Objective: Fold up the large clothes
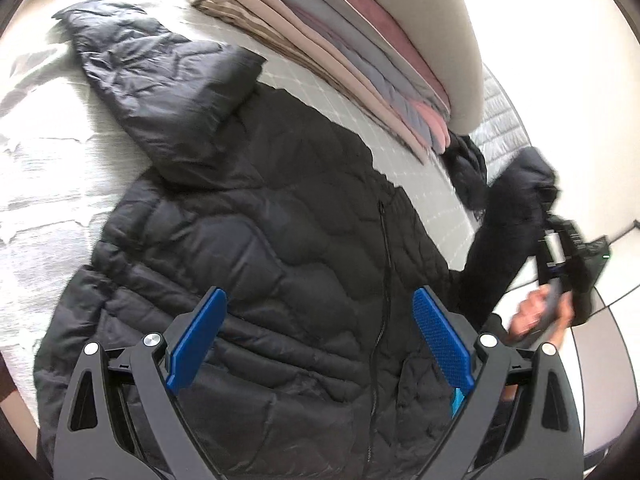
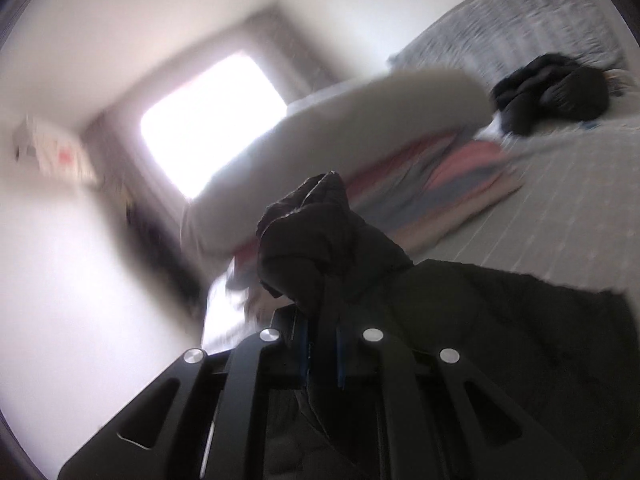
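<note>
A black quilted puffer jacket (image 1: 260, 240) lies spread on the bed, zipper up, with one sleeve (image 1: 160, 92) stretched toward the upper left. My left gripper (image 1: 320, 340) is open and empty, hovering just above the jacket's lower front. My right gripper (image 2: 322, 344) is shut on the jacket's other sleeve (image 2: 312, 240) and holds it lifted off the bed. That gripper also shows in the left wrist view (image 1: 560, 256) at the right, with the raised sleeve (image 1: 508, 224) hanging from it.
A stack of folded blankets and clothes (image 1: 360, 48) lies on the bed (image 1: 48, 160) beyond the jacket, with a beige cushion (image 1: 420, 20) on top. Another dark garment (image 2: 552, 92) lies farther along the bed. A bright window (image 2: 212, 120) and white walls are behind.
</note>
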Tool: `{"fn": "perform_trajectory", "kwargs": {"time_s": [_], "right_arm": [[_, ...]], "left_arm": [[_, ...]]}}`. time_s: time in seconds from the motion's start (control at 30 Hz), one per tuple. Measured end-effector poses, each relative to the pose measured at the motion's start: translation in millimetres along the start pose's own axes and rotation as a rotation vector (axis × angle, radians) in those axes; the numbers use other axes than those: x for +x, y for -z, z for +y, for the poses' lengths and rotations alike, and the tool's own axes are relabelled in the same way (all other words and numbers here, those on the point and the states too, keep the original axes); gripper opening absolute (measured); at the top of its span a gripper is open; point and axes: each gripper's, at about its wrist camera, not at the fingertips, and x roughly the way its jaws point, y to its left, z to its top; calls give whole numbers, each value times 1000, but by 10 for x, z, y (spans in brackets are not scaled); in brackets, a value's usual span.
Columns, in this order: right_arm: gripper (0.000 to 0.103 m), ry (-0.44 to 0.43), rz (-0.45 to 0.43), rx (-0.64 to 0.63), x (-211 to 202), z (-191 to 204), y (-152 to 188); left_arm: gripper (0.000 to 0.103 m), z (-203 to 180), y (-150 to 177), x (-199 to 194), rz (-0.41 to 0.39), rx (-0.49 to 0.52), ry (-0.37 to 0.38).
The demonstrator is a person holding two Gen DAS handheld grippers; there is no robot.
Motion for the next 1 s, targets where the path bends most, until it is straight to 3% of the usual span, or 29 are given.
{"fn": "perform_trajectory", "kwargs": {"time_s": [0.27,0.33,0.43,0.53,0.67,0.77,0.93,1.0], "right_arm": [[18,16,244,31,983,-149,957],[51,42,328,47,1192,-258,1104],[62,85,388,26,1190,-302,1284],[74,55,387,-7,1072,-197,1302],[78,-28,317,-30,779,10,1134],[84,-43,275,33,644,-58,1048],[84,121,519,155,1048,-540,1336],[84,104,489,178,972,-543,1324]], "left_arm": [[91,79,-24,-122,-14,-27,17],[91,61,-21,-111,-8,-23,17],[91,41,-15,-98,1,-16,14],[91,36,-16,-94,-1,-15,7],[91,52,-24,-79,1,-24,1],[91,66,-25,-80,-2,-28,-3],[91,135,-62,-116,-11,-43,-7],[91,197,-115,-171,-24,-52,-4]]}}
